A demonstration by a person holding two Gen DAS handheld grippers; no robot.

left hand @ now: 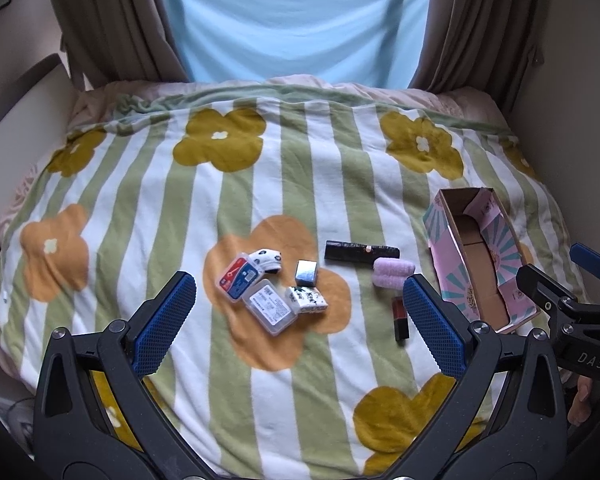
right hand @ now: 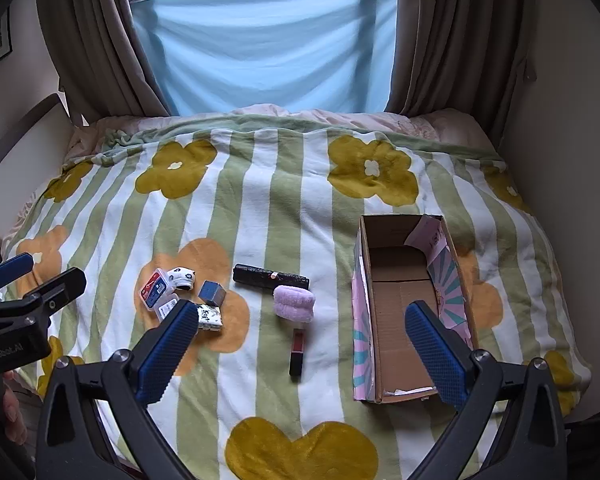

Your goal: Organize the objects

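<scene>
On the blanket (right hand: 284, 200) ahead of me, the box (right hand: 404, 312) lies to the right. Left of it sit the roll (right hand: 294, 303), the bar (right hand: 271, 276) behind it and the tube (right hand: 297, 352) before it. Farther left the cases (left hand: 256, 292), sock (left hand: 266, 260), cube (left hand: 307, 273) and packet (left hand: 306, 299) cluster together.

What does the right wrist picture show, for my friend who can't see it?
An empty cardboard box sits open on a flowered, striped blanket, with small things scattered to its left: a fluffy pink roll, a long black bar, a lipstick and little boxes. The right gripper hangs open above them, holding nothing.
</scene>
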